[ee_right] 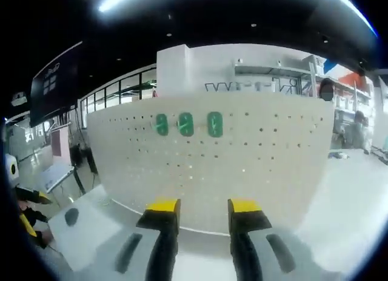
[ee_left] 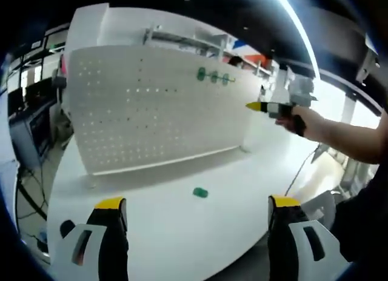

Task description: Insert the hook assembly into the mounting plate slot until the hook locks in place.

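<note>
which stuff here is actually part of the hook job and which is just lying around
Part of the job:
- white pegboard, standing upright on the table
- three green hooks already mounted on it in a row
- loose green hook lying on the table
- left hand-held gripper and right hand-held gripper

Just lying about:
- white table
- cables at the table edge
- shelving behind the board

1. White table [ee_left: 182, 232] spans the foreground.
2. White wall block [ee_right: 200, 69] stands behind, with shelving [ee_left: 200, 45] mounted beside it.
3. Dark ceiling carries a long light strip [ee_left: 297, 26].
4. Windows [ee_right: 115, 96] line the far side.
5. Cables [ee_left: 27, 196] hang off the table edge.
</note>
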